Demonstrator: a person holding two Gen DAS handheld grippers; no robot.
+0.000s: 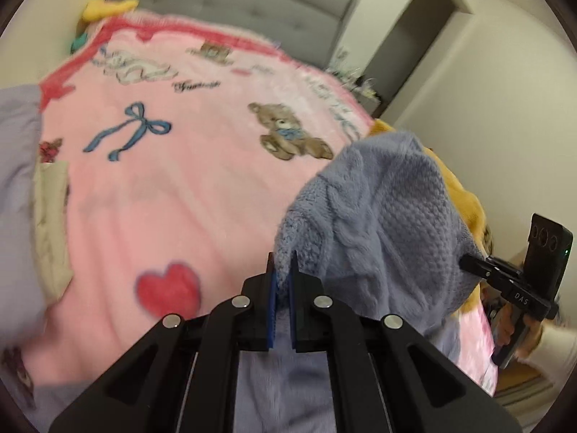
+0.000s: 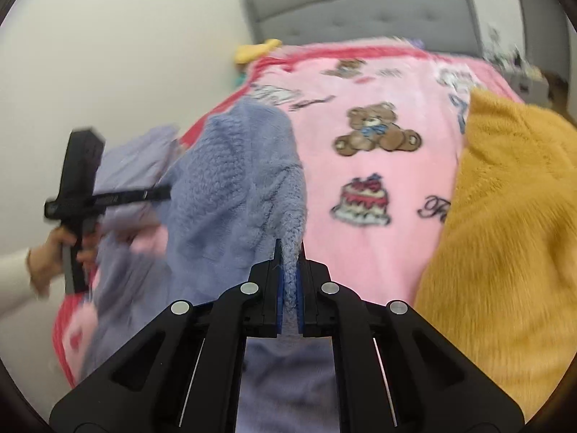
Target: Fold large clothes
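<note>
A lavender-blue cable-knit sweater (image 1: 382, 216) hangs lifted above the pink bed blanket (image 1: 180, 187). My left gripper (image 1: 283, 263) is shut on one edge of it. In the left wrist view the right gripper (image 1: 468, 263) grips the sweater's far edge at the right. In the right wrist view my right gripper (image 2: 290, 256) is shut on a thick ribbed edge of the sweater (image 2: 234, 180). The left gripper (image 2: 162, 193) shows at the left there, clamped on the sweater's other side. The sweater's lower part hangs below both grippers.
A mustard-yellow furry garment (image 2: 505, 234) lies on the right of the blanket (image 2: 378, 180). A pale lilac cloth (image 1: 18, 180) lies at the left edge. The grey padded headboard (image 1: 234, 3) is behind, with a yellow toy (image 1: 108, 7) and a doorway (image 1: 414, 36).
</note>
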